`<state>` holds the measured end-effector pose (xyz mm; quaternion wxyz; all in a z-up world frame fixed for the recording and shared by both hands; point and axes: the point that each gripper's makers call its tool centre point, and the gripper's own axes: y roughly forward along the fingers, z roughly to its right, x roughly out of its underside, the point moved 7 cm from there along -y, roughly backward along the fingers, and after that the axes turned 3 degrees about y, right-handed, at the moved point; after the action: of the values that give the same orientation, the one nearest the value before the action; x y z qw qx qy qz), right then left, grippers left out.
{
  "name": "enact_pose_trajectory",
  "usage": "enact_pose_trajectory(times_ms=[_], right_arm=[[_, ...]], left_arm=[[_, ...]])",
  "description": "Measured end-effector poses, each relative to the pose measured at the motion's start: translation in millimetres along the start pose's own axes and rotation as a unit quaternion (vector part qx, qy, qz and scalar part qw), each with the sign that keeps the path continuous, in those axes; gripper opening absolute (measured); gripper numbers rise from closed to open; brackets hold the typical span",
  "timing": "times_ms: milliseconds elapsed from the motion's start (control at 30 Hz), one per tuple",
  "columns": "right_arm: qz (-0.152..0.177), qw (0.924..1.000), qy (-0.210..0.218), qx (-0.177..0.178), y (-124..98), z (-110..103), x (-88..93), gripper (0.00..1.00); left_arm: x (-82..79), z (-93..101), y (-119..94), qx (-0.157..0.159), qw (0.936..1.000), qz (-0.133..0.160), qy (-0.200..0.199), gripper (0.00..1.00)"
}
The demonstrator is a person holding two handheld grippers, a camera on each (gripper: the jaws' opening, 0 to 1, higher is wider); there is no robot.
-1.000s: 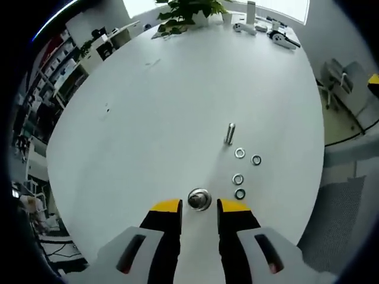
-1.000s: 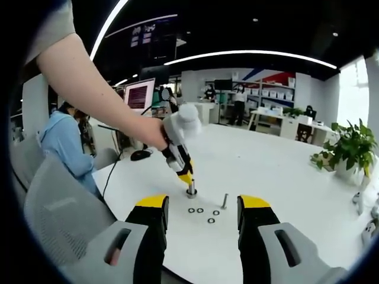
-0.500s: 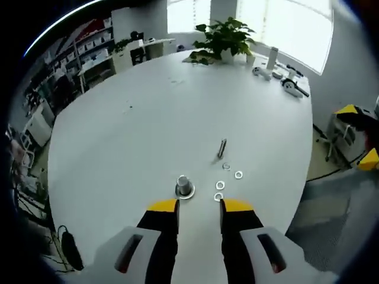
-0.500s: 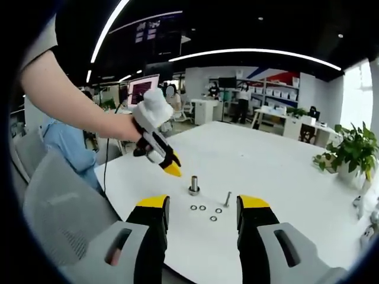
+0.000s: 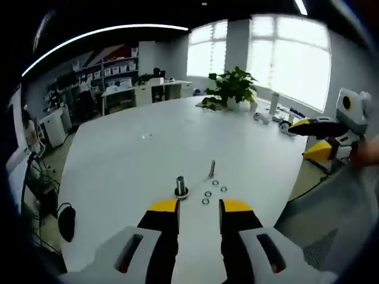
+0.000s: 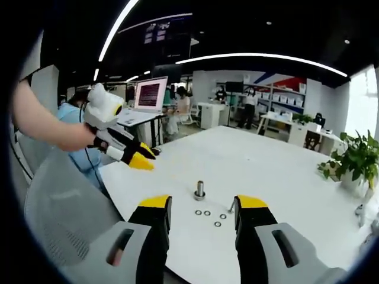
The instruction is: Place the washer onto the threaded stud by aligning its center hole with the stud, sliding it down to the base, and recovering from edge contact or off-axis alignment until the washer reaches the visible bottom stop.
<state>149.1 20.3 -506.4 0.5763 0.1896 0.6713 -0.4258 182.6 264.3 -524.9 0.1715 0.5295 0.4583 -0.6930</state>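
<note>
Left gripper view: the left gripper (image 5: pixel 199 207) is hovering above the white table (image 5: pixel 136 160), its yellow-tipped jaws spread a little and pinching nothing. Just ahead of them the threaded stud (image 5: pixel 181 187) is standing upright on its round base. To its right, four loose washers (image 5: pixel 211 192) are lying flat in a small cluster, and a separate bolt (image 5: pixel 212 168) is standing just beyond them. Whether a washer is already sitting at the stud's base cannot be told at this size. The right gripper (image 5: pixel 317 137) is showing at the right edge, off the table, jaws apart and empty.

Right gripper view: the right gripper (image 6: pixel 196 208) is being held well back from the work, jaws spread wide, nothing between them. The stud (image 6: pixel 200 190) is standing between the jaw tips in the picture, with the washers (image 6: pixel 212 216) nearer the camera. The left gripper (image 6: pixel 137 157) is hanging well apart to the left, over the table edge.

Handling judgement: each washer looks thin, rigid, light and smooth, lying flush on a hard top. It will likely slip; pinching across the outer rim, clear of the hole, seems best.

Difference between views: the right view is showing the person's forearm (image 6: pixel 47 127) and a grey chair (image 6: pixel 59 207); the left is showing a potted plant (image 5: pixel 232 89).
</note>
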Motion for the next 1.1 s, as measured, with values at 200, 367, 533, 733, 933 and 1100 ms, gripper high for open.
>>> enact_pose_trajectory(times_ms=[200,367,533,733,933,1100], right_arm=[[-0.018,0.9997,-0.013,-0.01,3.8,-4.5,4.0,0.45],[-0.029,0.9994,-0.016,-0.014,5.0,-5.6,6.9,0.45],[-0.034,0.9993,-0.012,-0.011,4.6,-5.6,9.3,0.46],[-0.036,0.9992,-0.014,-0.01,5.0,-5.5,10.0,0.46],[-0.039,0.9991,-0.014,-0.006,4.8,-6.5,11.4,0.46],[-0.047,0.9987,-0.016,-0.006,5.3,-7.6,13.9,0.47]], left_arm=[[1.1,7.3,-19.5,-0.009,1.0,-0.001,0.003,0.29],[1.7,9.9,-38.6,-0.014,0.9999,0.009,-0.006,0.29],[11.2,0.8,-49.9,-0.052,0.9983,0.01,-0.023,0.23],[9.3,-4.4,-51.9,-0.07,0.9967,0.024,-0.032,0.25],[2.8,-19.4,-69.9,-0.119,0.9892,0.069,-0.051,0.22],[5.8,-18.1,-66.6,-0.117,0.9899,0.058,-0.055,0.24]])
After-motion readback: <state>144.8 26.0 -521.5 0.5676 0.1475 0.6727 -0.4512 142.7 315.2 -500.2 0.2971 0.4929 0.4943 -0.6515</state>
